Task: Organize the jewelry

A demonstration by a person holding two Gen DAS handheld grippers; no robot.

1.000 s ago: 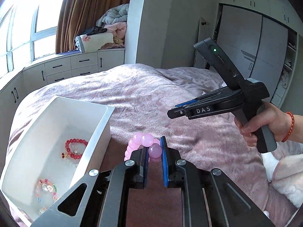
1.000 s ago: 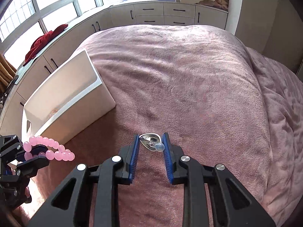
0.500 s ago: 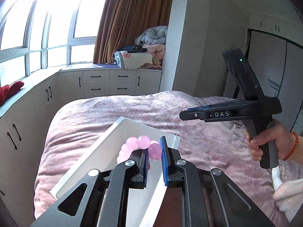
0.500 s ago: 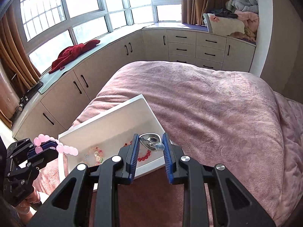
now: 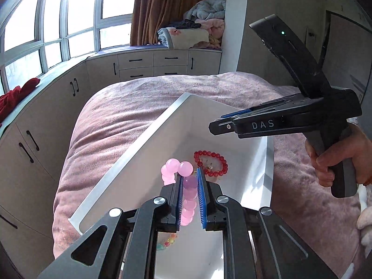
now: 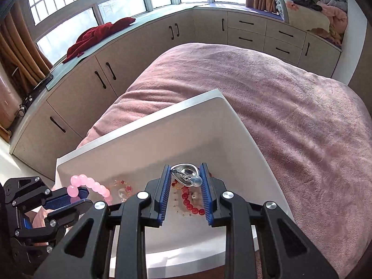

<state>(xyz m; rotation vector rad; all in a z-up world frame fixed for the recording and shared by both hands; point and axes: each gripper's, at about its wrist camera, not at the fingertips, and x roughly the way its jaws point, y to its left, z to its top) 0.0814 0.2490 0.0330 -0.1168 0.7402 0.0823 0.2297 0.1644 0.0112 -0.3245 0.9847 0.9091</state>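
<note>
A white box (image 5: 148, 148) (image 6: 144, 125) sits on the pink bed. Inside lie a red bead bracelet (image 5: 210, 164) (image 6: 189, 203) and a multicoloured bead bracelet (image 5: 168, 241) (image 6: 122, 187). My left gripper (image 5: 190, 176) is shut on a pink bead bracelet (image 5: 179, 168) and holds it above the box; both show in the right wrist view, gripper (image 6: 76, 197) and bracelet (image 6: 89, 184). My right gripper (image 6: 185, 173) is shut on a silver pendant with a clear bead (image 6: 186, 175), above the box. It also shows in the left wrist view (image 5: 216, 125).
The pink blanket (image 6: 290, 116) covers the bed around the box. Beige cabinets (image 6: 162, 46) run under the windows beyond the bed. A red cloth (image 6: 100, 34) and folded bedding (image 5: 193, 32) lie on the window ledge.
Both grippers have moved from over the blanket to above the open box, each still holding its piece. The box interior now lies right under both grippers.
</note>
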